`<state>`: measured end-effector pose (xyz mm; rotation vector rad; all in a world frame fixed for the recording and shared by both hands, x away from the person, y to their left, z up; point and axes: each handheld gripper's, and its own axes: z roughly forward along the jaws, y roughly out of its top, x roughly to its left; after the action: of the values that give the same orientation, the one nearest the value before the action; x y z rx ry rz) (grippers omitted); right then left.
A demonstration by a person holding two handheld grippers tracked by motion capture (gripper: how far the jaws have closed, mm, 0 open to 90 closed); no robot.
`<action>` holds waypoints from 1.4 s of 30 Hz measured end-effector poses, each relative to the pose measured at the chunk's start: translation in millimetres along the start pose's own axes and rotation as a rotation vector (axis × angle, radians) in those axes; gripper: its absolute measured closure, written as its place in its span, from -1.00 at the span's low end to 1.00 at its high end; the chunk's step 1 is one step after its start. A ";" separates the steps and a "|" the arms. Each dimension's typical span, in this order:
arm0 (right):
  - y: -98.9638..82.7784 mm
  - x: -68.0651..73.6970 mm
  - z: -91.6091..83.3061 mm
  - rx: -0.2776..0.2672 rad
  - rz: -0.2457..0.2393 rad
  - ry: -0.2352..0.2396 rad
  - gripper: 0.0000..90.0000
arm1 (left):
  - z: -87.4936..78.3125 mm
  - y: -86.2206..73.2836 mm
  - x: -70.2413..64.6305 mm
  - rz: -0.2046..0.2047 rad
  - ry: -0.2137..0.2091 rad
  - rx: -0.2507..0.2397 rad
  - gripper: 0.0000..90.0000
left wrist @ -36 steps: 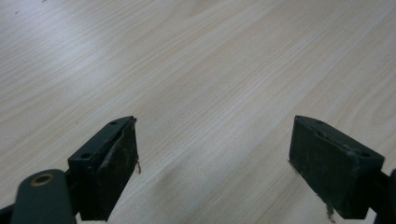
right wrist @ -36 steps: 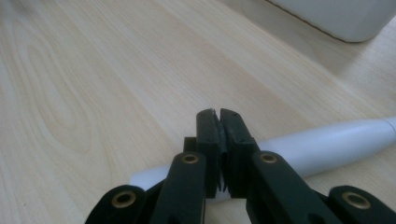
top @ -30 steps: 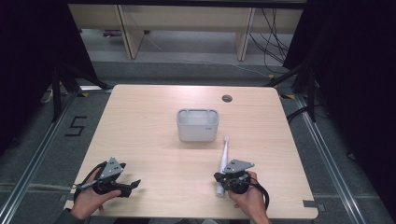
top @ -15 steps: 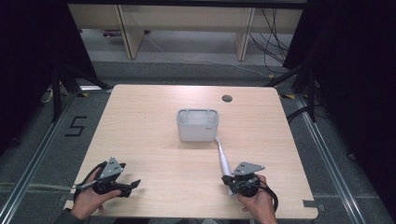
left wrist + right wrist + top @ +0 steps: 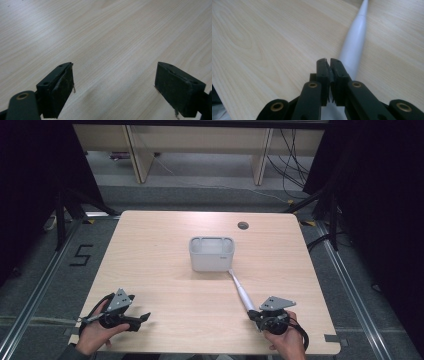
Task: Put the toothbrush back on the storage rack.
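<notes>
Right gripper view: the right hand-held gripper (image 5: 329, 61) has its two black jaws pressed together, with no gap between the pads. A white toothbrush-like stick (image 5: 355, 42) starts under the jaw tips and runs away from them, up and to the right.
Grip: whether the closed jaws pinch the near end of the stick or only lie above it, I cannot tell.
High view, right side: the right hand-held gripper (image 5: 256, 314) is in the person's right hand (image 5: 285, 340), close to the near edge of the table (image 5: 150, 255). The white stick (image 5: 241, 291) goes from its tips forward and a little to the left.
Far end of the stick: it touches, or nearly touches, the near right corner of a light grey container (image 5: 212, 253), which stands ahead of the gripper in the middle of the table.
Left gripper view: the left hand-held gripper (image 5: 113, 82) has its jaws wide apart, and bare wood is between them.
High view, left side: the left hand-held gripper (image 5: 145, 317) is in the left hand (image 5: 95, 335), well apart from the right one, and its jaws point towards it.
Beyond the container: a small dark round hole (image 5: 243, 225) is in the table near the far edge.
</notes>
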<state>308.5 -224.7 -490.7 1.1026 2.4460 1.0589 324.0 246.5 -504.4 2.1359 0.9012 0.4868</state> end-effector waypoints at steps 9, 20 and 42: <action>-7.2 -9.8 -6.4 0.002 -0.012 -0.026 0.90 | 0.0 0.1 0.0 0.000 0.002 0.001 -0.66; -0.9 -5.7 -11.5 -0.006 -0.042 -0.032 0.71 | -0.6 0.1 -0.9 -0.006 0.002 -0.001 -0.66; 48.6 -13.6 17.2 0.182 -0.299 -0.054 0.02 | -0.2 -0.6 -0.5 -0.023 0.000 -0.002 -0.66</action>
<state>352.7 -204.0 -469.1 0.7665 2.5982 0.7191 323.2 246.5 -504.8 2.1212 0.9237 0.4763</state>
